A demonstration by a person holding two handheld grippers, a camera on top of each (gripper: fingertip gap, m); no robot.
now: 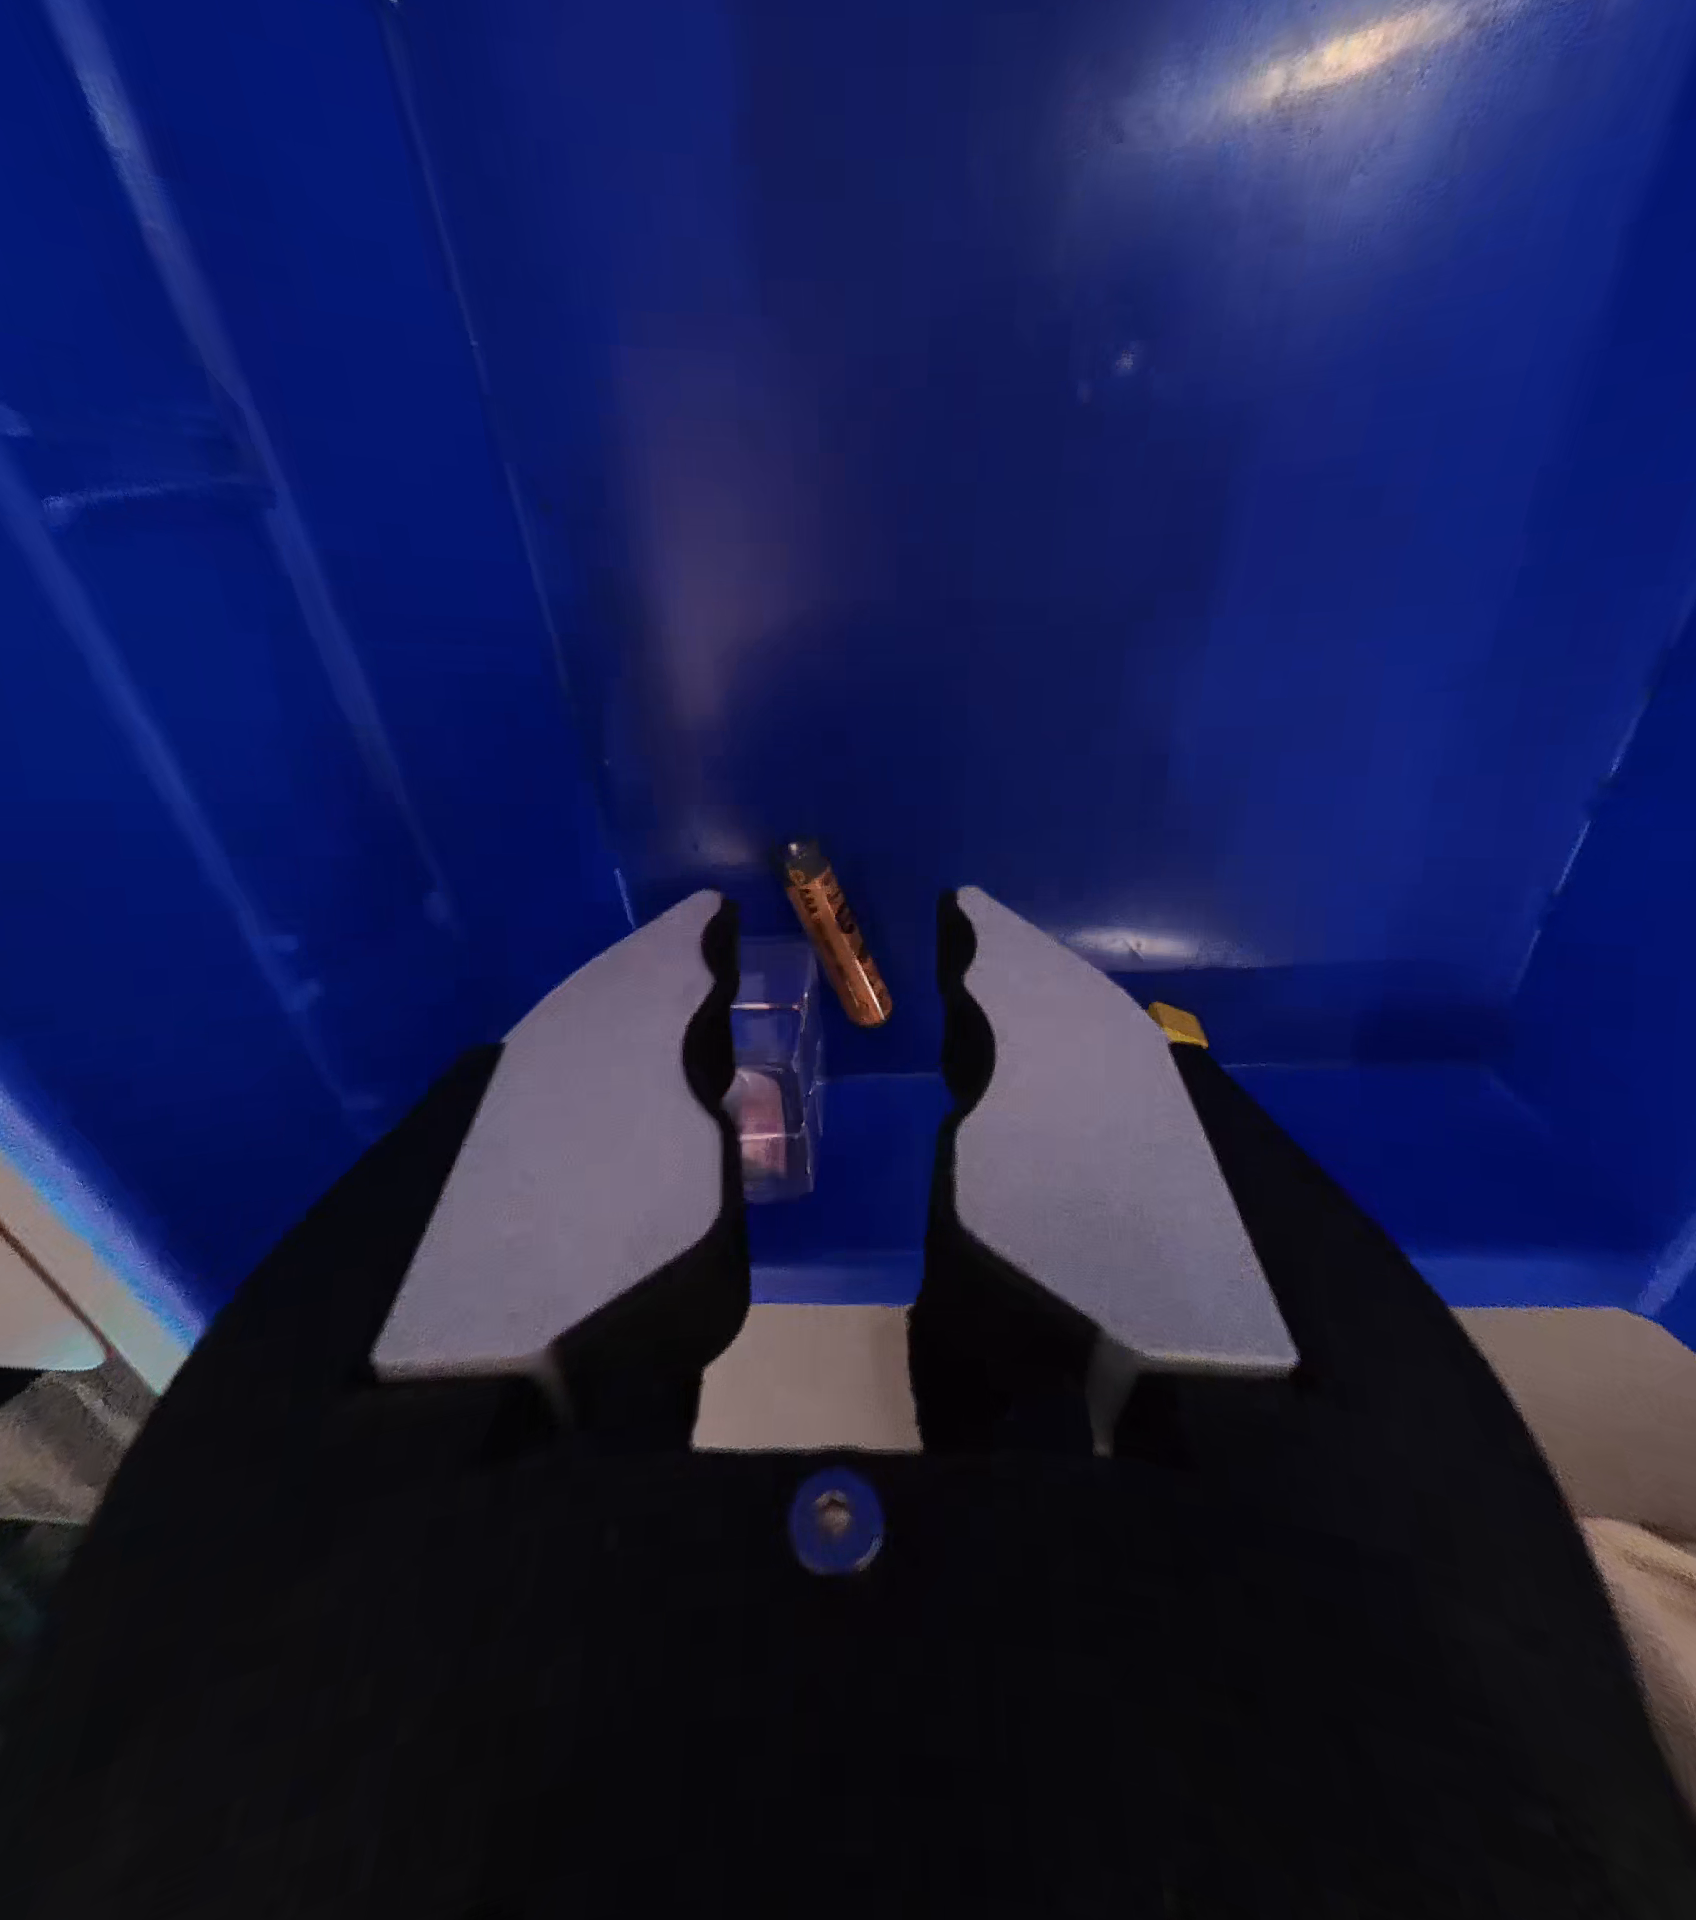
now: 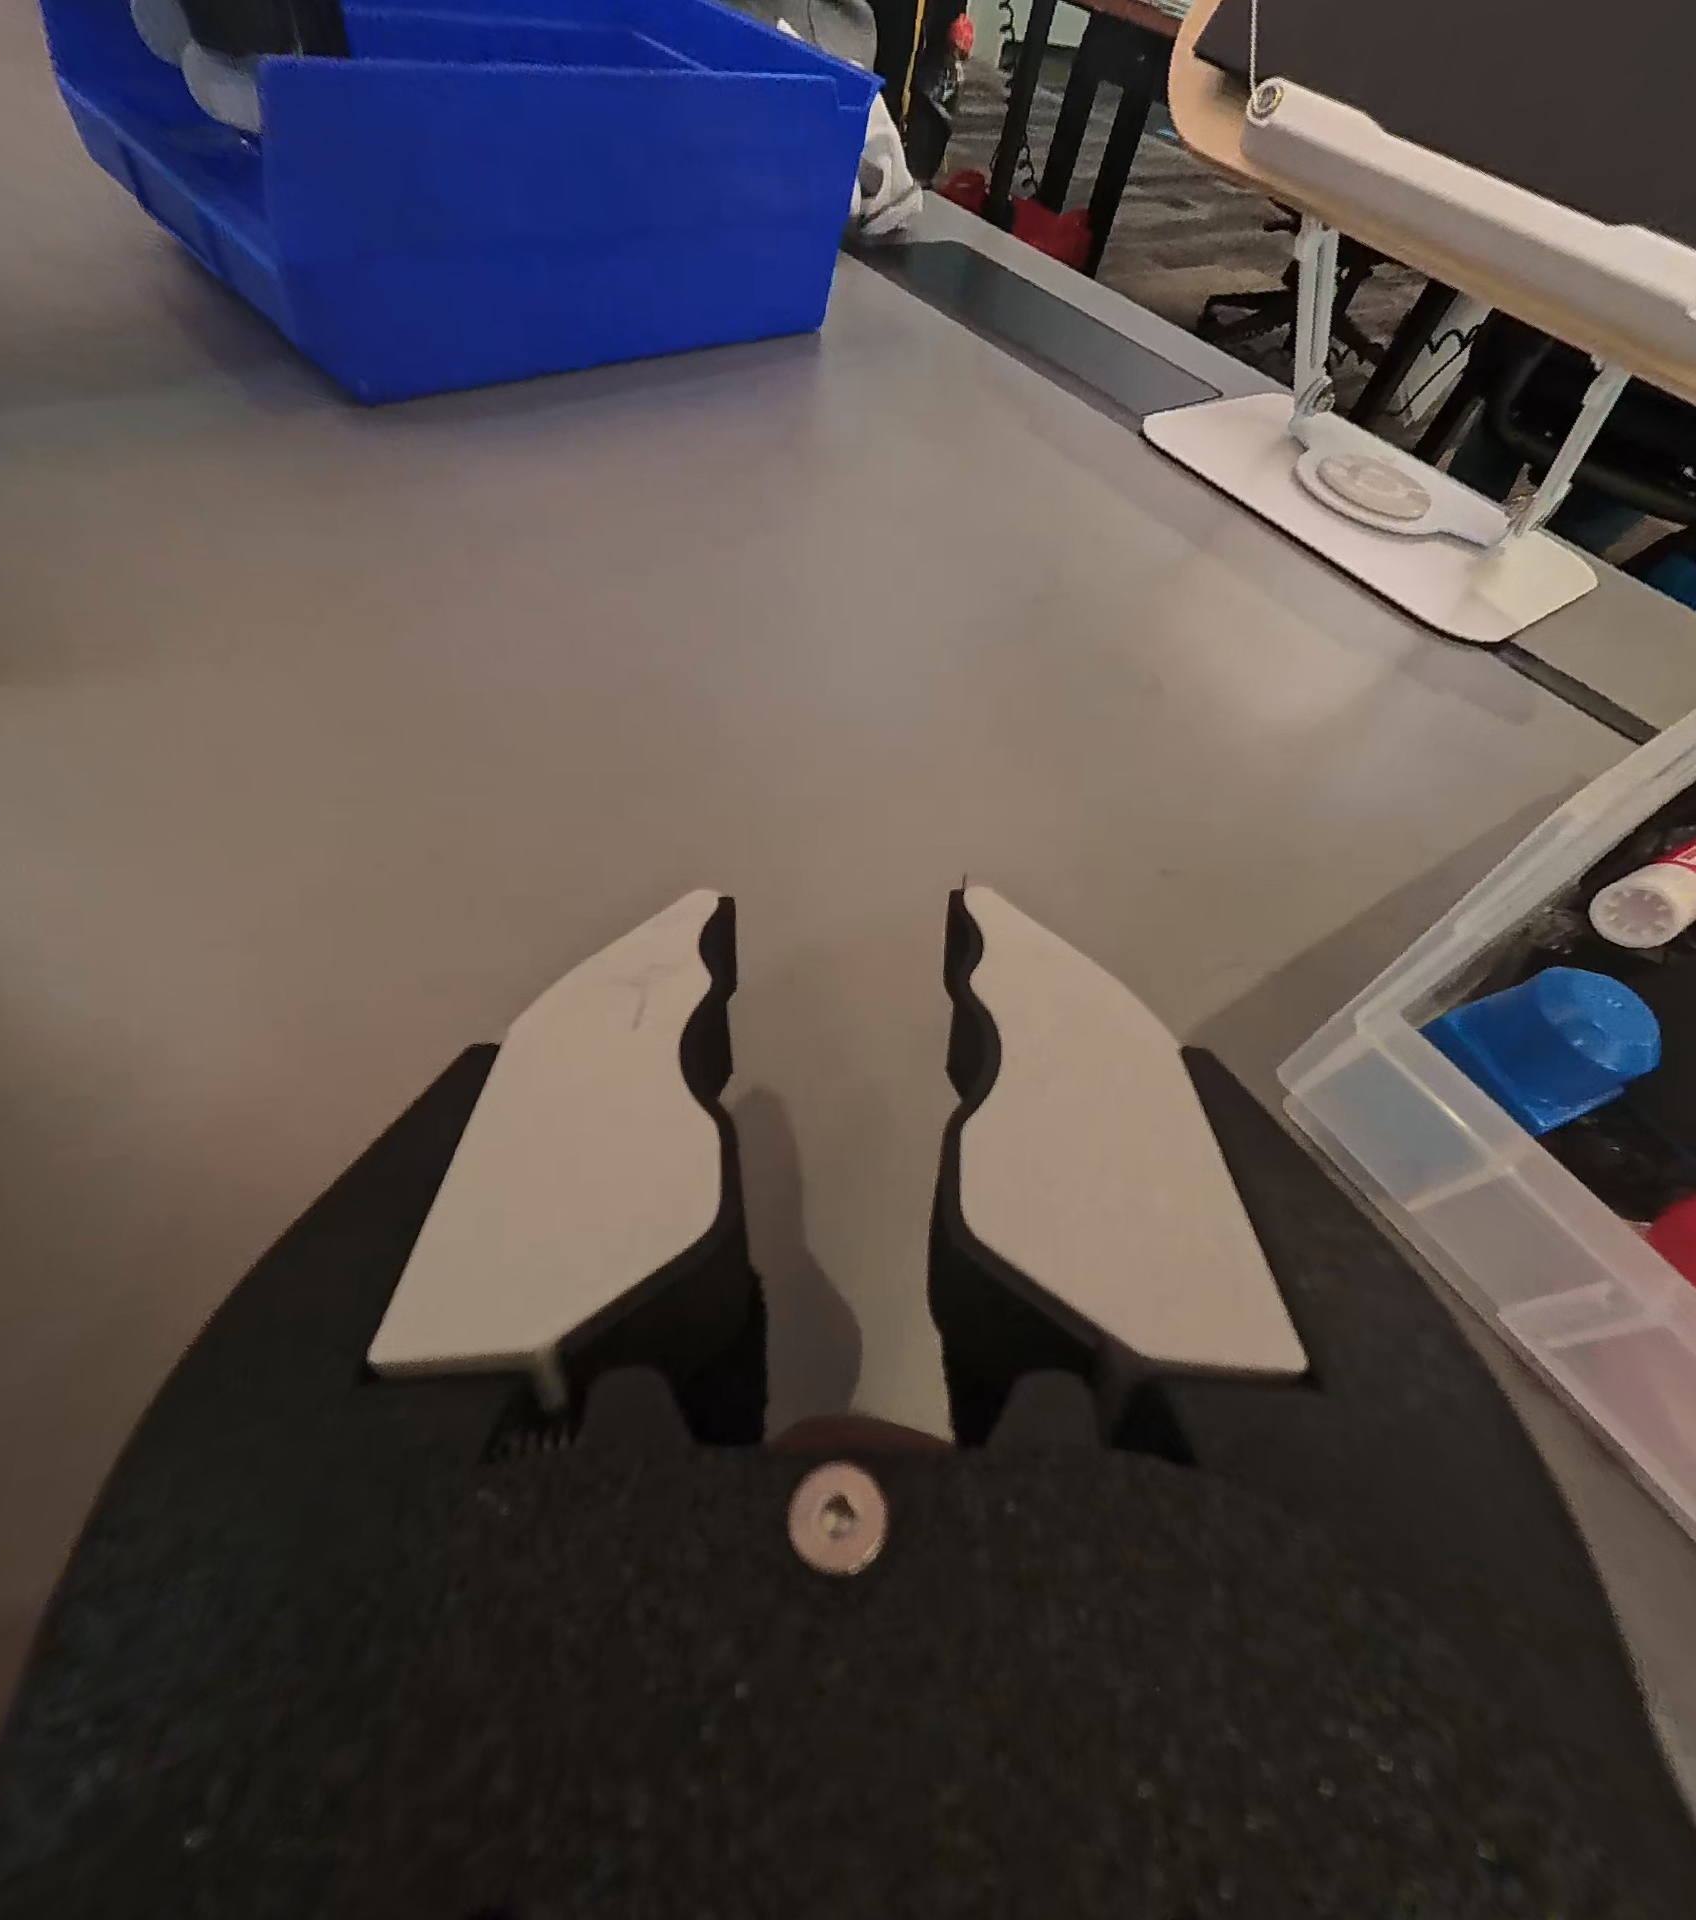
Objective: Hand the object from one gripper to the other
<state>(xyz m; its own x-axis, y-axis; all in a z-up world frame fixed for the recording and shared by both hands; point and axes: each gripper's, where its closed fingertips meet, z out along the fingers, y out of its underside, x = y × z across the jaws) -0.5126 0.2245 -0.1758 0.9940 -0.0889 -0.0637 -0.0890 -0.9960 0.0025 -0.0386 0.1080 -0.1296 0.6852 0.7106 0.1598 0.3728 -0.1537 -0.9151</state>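
Left wrist view: deep inside a blue bin (image 1: 1031,468), looking toward its far end, left gripper (image 1: 836,935) at lower centre of the frame with jaws spread apart and holding nothing. Just past the tips, centre of the frame, a small copper-coloured battery (image 1: 839,940) lying tilted on the bin floor, top end leaning toward the upper left. Beside it, partly hidden behind the left finger, a clear plastic block (image 1: 776,1081), touching or nearly touching the battery; contact not certain. At the right, just above the right finger's outer edge, a small yellow piece (image 1: 1176,1023), kind unclear. Probably lined up this way to close on the battery, the likely object of the handover, though the block sits equally close.

Right wrist view: right gripper (image 2: 842,935) at lower centre, jaws likewise released and empty, low over the bare grey desk (image 2: 615,623). Same blue bin (image 2: 553,208) at upper left, well apart from it. At the right edge a clear storage box (image 2: 1446,1164) of assorted items. At upper right a white stand (image 2: 1363,488). Seemingly parked clear of the bin to await the pass; nothing picked up yet, so task hardly begun
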